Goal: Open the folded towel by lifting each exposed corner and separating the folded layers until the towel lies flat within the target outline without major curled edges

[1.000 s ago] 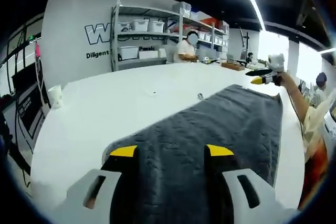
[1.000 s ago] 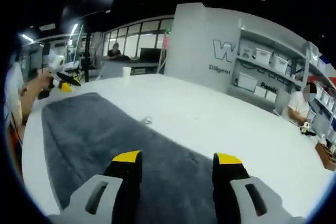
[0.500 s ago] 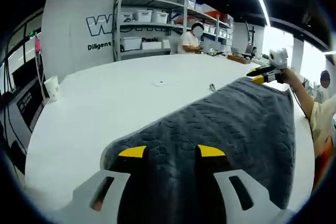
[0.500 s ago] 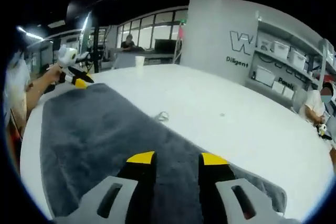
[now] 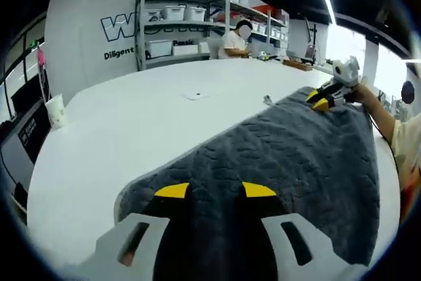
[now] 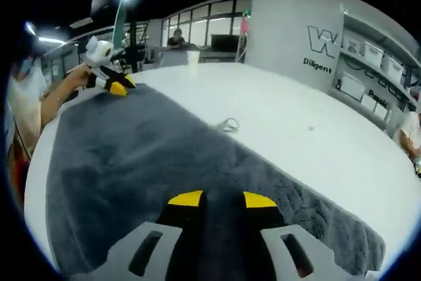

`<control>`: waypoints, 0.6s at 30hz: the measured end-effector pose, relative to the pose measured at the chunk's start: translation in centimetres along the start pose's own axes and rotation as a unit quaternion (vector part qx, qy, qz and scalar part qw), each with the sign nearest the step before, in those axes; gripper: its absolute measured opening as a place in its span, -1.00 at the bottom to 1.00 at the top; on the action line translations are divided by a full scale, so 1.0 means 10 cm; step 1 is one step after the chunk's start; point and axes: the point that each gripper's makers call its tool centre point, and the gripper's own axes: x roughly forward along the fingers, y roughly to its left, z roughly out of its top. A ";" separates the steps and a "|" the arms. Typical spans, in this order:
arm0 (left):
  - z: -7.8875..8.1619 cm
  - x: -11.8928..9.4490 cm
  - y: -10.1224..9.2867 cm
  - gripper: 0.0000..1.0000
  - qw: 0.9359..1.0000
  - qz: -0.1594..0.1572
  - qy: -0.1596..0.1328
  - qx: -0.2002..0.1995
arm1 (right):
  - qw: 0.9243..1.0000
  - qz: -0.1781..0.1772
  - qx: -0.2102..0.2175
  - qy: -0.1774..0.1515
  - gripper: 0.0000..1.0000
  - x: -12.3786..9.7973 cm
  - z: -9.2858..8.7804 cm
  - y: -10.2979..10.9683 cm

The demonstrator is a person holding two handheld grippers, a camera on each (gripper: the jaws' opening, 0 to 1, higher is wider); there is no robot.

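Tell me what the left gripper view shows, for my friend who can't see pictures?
A big dark grey towel is spread across a white table, with the left gripper low over its near end, yellow-tipped fingers slightly apart. At the far corner a person's hand holds the right gripper at the towel's edge. Behind are shelves with boxes and a seated person.

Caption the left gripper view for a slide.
Left gripper over one end of a grey towel on a white table, right gripper at the far end.
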 end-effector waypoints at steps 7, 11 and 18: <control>-0.09 0.05 0.05 -0.75 1.000 0.017 0.010 0.012 | 1.000 0.003 0.012 -0.004 -0.77 0.01 0.00 0.01; -0.08 0.07 0.07 -0.88 0.999 0.029 0.006 0.016 | 1.000 -0.002 0.004 -0.004 -0.86 0.02 0.00 0.01; -0.07 0.09 0.09 -0.91 0.999 0.037 0.005 0.025 | 1.000 -0.012 -0.004 -0.001 -0.95 0.04 0.01 -0.02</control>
